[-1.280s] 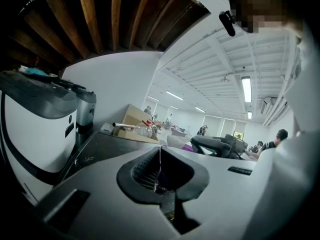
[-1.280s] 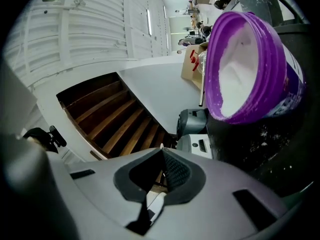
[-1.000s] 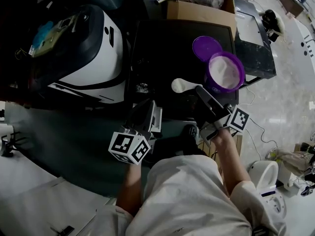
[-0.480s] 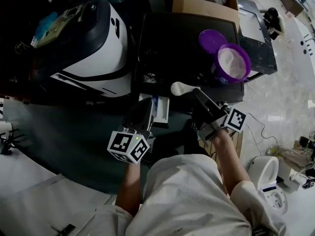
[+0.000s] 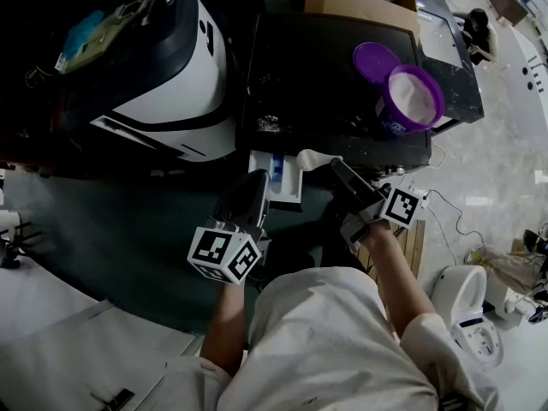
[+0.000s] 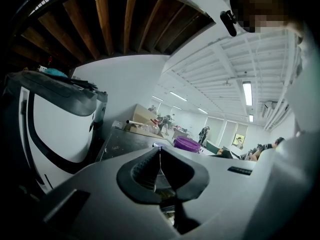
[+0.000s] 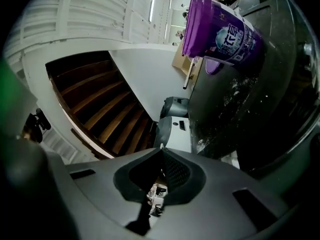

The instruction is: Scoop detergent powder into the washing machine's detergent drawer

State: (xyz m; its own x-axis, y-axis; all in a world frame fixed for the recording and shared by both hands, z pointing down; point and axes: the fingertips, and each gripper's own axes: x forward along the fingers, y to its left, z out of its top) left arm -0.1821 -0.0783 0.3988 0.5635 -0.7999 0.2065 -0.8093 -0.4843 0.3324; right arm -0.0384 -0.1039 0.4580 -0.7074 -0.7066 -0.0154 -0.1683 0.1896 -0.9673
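The white detergent drawer (image 5: pixel 276 178) stands pulled out from the front of the black-topped washing machine (image 5: pixel 317 75). My right gripper (image 5: pixel 336 168) is shut on the handle of a white scoop (image 5: pixel 315 157), whose bowl hangs at the drawer's right edge. The purple tub (image 5: pixel 414 99), open and full of white powder, stands at the machine's right rear with its lid (image 5: pixel 377 61) beside it. The tub (image 7: pixel 220 29) also shows in the right gripper view, beyond my right gripper (image 7: pixel 161 151). My left gripper (image 5: pixel 254 193) is shut just below the drawer's left side; I see nothing between the jaws of this left gripper (image 6: pixel 159 149).
A large white and black appliance (image 5: pixel 163 75) stands close to the left of the machine. A cardboard box (image 5: pixel 355 7) sits behind the machine. Cables and white items lie on the floor at the right (image 5: pixel 467 306). My own torso fills the lower middle.
My right gripper carried the scoop away from the purple tub, leftward and down to the drawer. More of the drawer now shows. The left gripper stayed by the drawer.
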